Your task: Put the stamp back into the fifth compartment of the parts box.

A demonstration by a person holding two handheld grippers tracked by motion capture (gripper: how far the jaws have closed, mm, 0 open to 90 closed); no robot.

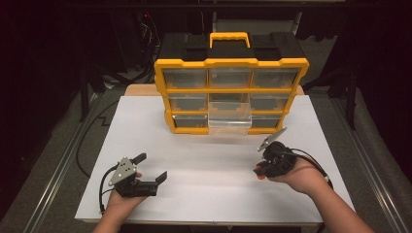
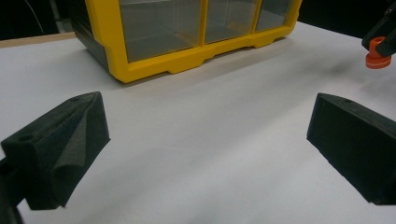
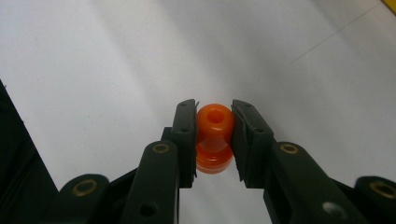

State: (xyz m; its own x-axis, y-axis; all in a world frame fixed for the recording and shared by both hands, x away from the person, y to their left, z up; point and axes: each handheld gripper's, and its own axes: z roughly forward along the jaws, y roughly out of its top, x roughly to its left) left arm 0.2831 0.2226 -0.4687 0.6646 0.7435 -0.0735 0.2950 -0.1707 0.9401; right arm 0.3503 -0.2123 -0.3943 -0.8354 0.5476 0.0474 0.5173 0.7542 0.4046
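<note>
Your right gripper (image 3: pixel 214 140) is clenched on the orange spool (image 3: pixel 214 135), low at 4 o'clock of the table, ready for the pulled-out drawer (image 1: pixel 230 119). Left gripper (image 2: pixel 205 149) sits released at 8.

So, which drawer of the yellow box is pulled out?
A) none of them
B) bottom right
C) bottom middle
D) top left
C: in the high view the clear drawer sticks out from the bottom row's middle slot of the yellow box, while the other drawers sit flush.
</note>
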